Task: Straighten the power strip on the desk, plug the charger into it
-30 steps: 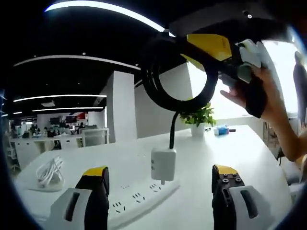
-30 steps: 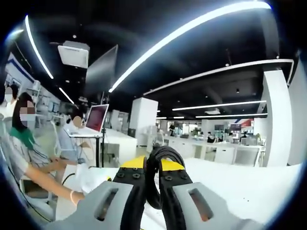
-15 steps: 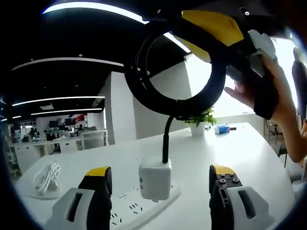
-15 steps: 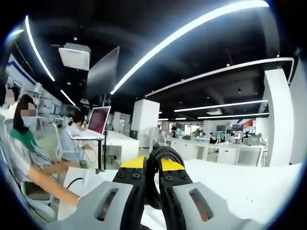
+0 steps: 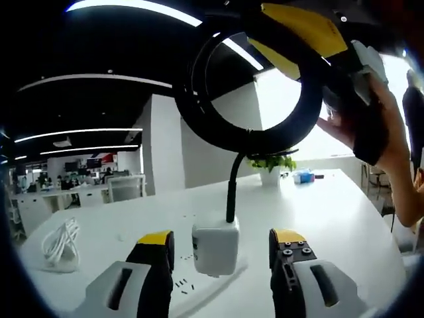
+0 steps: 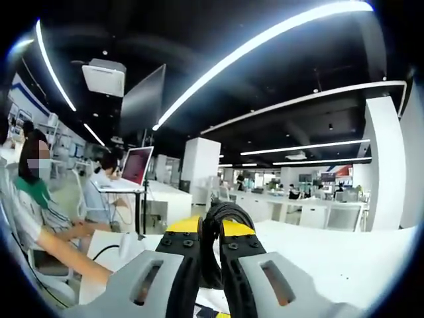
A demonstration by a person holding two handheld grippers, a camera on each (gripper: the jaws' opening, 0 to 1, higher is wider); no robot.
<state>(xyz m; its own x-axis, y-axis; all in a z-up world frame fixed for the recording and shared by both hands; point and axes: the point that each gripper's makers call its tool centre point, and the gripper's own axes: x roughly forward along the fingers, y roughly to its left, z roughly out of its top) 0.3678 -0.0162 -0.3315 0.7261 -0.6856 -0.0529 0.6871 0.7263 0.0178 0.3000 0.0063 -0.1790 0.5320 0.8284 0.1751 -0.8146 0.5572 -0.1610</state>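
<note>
A white charger [image 5: 215, 246] hangs on its black cable [image 5: 232, 189] just above the white power strip [image 5: 207, 286] on the desk. The cable runs up into a wide loop [image 5: 199, 119]. My right gripper [image 5: 306, 41] holds that loop high at the upper right, with a gloved hand [image 5: 366, 129] behind it. In the right gripper view my right gripper [image 6: 211, 228] is shut on the black cable [image 6: 213, 218]. My left gripper [image 5: 222, 238] is open, its yellow-tipped jaws on either side of the charger with a gap on each side.
A coiled white cable [image 5: 56, 242] lies on the desk at the left. A potted plant [image 5: 271, 167] and a small blue item [image 5: 303, 177] stand at the far edge. People sit at a laptop [image 6: 132, 164] to the left in the right gripper view.
My left gripper's jaws have narrowed around the charger. The charger now sits lower and closer between them, and the cable loop looms larger at the top of the left gripper view.
</note>
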